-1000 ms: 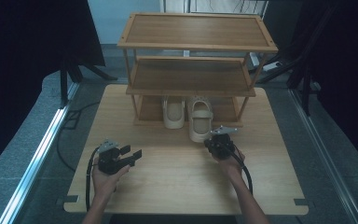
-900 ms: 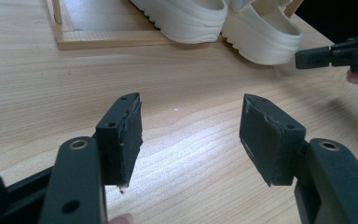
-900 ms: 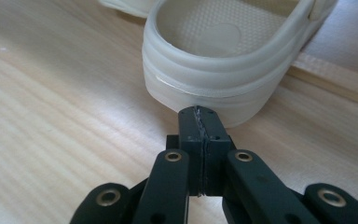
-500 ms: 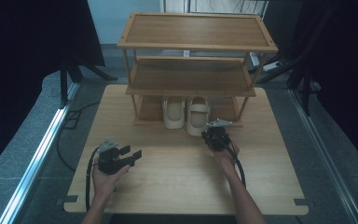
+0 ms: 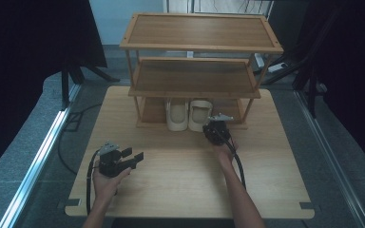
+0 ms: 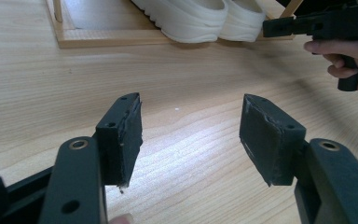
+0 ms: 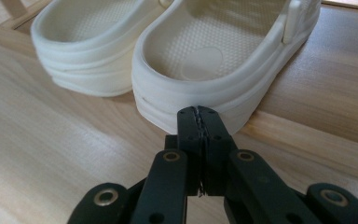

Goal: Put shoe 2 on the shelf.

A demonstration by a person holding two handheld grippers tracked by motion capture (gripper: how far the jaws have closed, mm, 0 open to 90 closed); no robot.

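1. Advancing toward the shoe rack (image 5: 202,90), the right gripper (image 5: 215,127) is now lying closer to the pair of cream clogs than it did a second ago, when it sat farther back over the tabletop (image 5: 190,185).
2. Its fingers (image 7: 198,122) are pressing together with nothing between them; in the right gripper view their tips are sitting just at the heel rim of the right clog (image 7: 223,56), touching or nearly so.
3. The right clog (image 5: 200,114) is standing on the rack's bottom shelf, heel toward the person and jutting past the shelf's front edge, with the left clog (image 5: 177,114) touching it alongside.
4. The left gripper (image 5: 132,159) is resting in the same place as before, near the tabletop's front left, well apart from the shoes; its fingers (image 6: 121,135) are standing wide apart and holding nothing.
5. Reading: the approach is nearly finishing, but no grasp is forming yet. The clenched fingers are likely needing to part before they can close over the heel rim; pushing on while shut could merely be nudging the clog deeper under the shelf.
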